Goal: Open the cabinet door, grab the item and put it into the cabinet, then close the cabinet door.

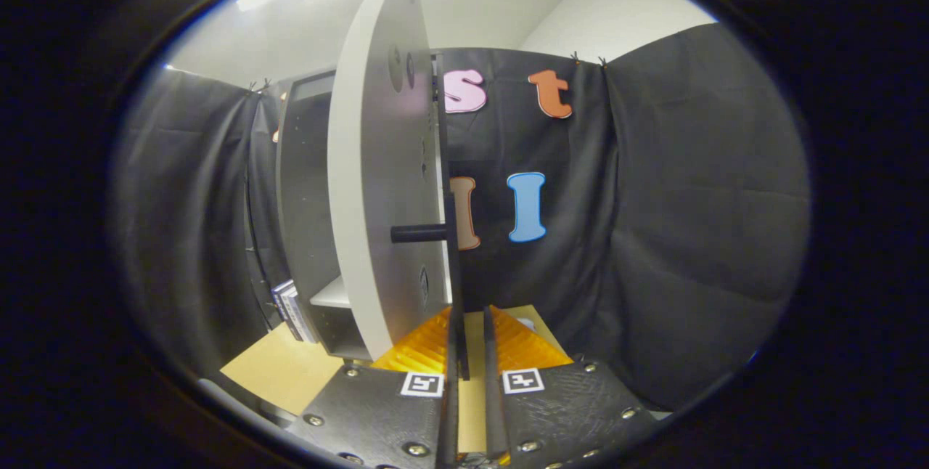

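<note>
The grey cabinet stands on a tan table, and its pale door is swung wide open, edge-on just ahead of me. A black handle bar runs down the door's edge, joined to it by a short black peg. My gripper holds its fingers only a narrow slit apart. The lower end of the bar sits in that slit against the left finger, with a sliver of table showing between it and the right finger. A white shelf shows inside the cabinet.
A flat striped item, like a small box or book, leans beside the cabinet's foot on the table. Black cloth walls close the booth behind and to the right. The table's front edge lies to my lower left.
</note>
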### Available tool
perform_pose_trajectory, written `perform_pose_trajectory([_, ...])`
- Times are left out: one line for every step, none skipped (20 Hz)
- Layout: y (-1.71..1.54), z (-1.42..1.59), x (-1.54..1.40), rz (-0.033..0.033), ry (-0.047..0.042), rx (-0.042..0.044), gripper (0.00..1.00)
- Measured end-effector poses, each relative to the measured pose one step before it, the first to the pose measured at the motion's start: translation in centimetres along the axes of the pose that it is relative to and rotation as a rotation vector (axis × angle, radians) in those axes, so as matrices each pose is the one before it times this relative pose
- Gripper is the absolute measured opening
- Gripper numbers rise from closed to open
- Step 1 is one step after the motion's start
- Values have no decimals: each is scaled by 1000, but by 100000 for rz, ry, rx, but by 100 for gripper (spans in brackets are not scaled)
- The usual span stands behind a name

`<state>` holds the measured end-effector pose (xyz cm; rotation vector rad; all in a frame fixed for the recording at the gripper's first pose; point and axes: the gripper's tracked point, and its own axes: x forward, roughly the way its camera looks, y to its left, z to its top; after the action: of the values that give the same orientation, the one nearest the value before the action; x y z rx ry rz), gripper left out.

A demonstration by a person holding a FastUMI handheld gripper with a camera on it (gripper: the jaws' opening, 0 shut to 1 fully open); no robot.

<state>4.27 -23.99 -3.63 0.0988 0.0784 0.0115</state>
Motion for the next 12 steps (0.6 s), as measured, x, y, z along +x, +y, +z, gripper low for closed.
perform_pose_trajectory([-357,21,-39,368,-244,309,15])
perform_pose_trajectory([-45,-65,81,885,173,210,15])
perform_pose_trajectory([-52,-13,6,1161,234,181,15])
perform_pose_trajectory([-99,-80,-117,341,219,-497,15])
perform_pose_trajectory([-271,-19,-287,-729,-275,-1253,15])
perform_pose_trajectory([-403,-146,-466,-1259,-97,-1030,15])
perform_pose_trajectory([-568,-456,-541,-1736,832,-467,15])
perform_pose_trajectory([-196,133,-354,-201,-429,288,15])
perform_pose_trajectory([-8,230,-346,344,-522,1131,15])
perform_pose_trajectory([148,-10,-267,476,-78,854,15])
perform_pose_trajectory([-140,65,-405,-662,-354,-391,15])
perform_pose_trajectory([-240,-111,-466,-843,234,-417,15])
